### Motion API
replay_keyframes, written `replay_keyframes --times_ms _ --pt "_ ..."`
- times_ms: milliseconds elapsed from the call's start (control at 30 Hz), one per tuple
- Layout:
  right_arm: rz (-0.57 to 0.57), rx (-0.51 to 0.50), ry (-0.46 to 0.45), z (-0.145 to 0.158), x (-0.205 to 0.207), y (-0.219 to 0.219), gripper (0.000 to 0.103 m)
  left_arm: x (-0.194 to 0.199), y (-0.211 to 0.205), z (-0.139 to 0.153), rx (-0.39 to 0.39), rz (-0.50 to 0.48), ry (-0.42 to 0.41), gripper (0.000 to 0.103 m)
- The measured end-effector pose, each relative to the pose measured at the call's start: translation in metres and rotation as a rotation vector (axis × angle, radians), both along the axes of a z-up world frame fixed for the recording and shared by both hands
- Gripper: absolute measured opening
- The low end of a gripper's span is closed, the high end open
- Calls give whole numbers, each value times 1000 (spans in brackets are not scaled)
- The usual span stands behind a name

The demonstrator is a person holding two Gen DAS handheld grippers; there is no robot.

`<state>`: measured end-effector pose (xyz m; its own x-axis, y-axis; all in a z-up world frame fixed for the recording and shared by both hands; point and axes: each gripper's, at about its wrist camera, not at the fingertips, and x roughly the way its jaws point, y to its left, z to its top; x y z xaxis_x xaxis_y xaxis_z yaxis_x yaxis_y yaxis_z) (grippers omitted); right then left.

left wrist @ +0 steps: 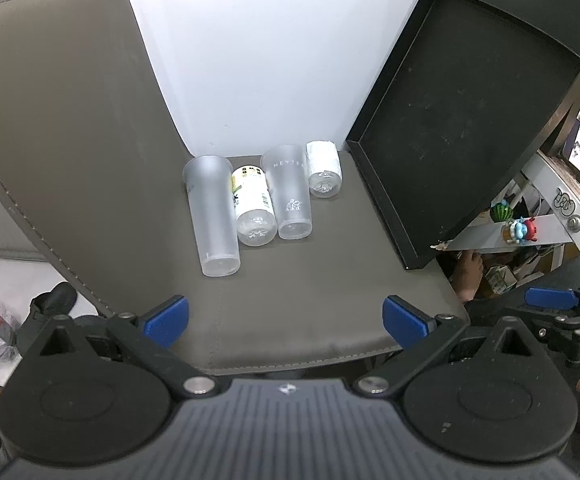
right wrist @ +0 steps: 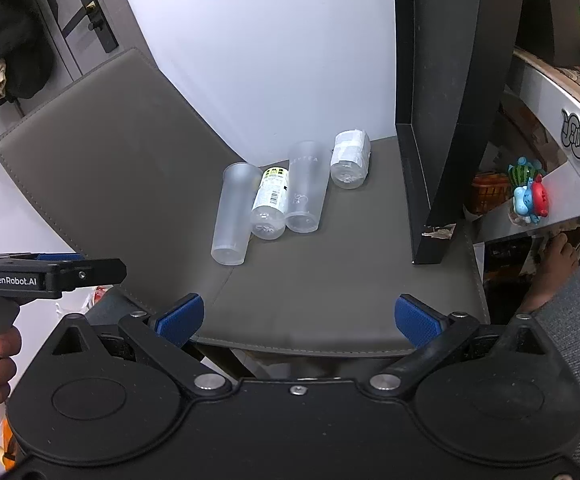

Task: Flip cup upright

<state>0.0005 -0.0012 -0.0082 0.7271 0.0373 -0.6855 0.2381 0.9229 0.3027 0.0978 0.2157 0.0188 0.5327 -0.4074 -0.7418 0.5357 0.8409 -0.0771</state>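
While both hand-held tools hang back over the near edge of the grey leather chair seat [left wrist: 310, 280], four cups lie on their sides in a row toward the far end of it, bases pointing near and mouths facing the white wall [left wrist: 257, 60]. Farthest left is the tall frosted plastic cup [left wrist: 213, 216], the longest of the row; touching its right side is the shorter clear cup with a white and yellow printed label [left wrist: 253, 208], and against that lies the frosted cup printed with pale lettering [left wrist: 289, 196]. The short clear cup wrapped in a white paper label [left wrist: 323, 170] sits just beside the lettered one, farther back and to the right. The left gripper [left wrist: 285, 322] has its blue-padded fingers spread wide with nothing between them, well apart from the cups. The right gripper [right wrist: 300, 322] is likewise wide open and holds nothing, its pads over the seat's near edge. To the right of the cups a flat black rectangular tray [left wrist: 462, 128] stands tilted on the seat's right side, its chipped near corner by the seat edge; it stands near the short labelled cup. The chair's grey backrest [left wrist: 57, 120] rises on the left. Beyond the tray, small colourful toy figurines [right wrist: 528, 196] sit on a white shelf [right wrist: 558, 200].
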Motion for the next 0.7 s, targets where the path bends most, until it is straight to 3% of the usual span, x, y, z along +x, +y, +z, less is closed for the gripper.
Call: replay_keyframes --times_ms 700 --pt "-1 5 -4 -1 -1 0 103 0 -2 2 -29 0 4 102"
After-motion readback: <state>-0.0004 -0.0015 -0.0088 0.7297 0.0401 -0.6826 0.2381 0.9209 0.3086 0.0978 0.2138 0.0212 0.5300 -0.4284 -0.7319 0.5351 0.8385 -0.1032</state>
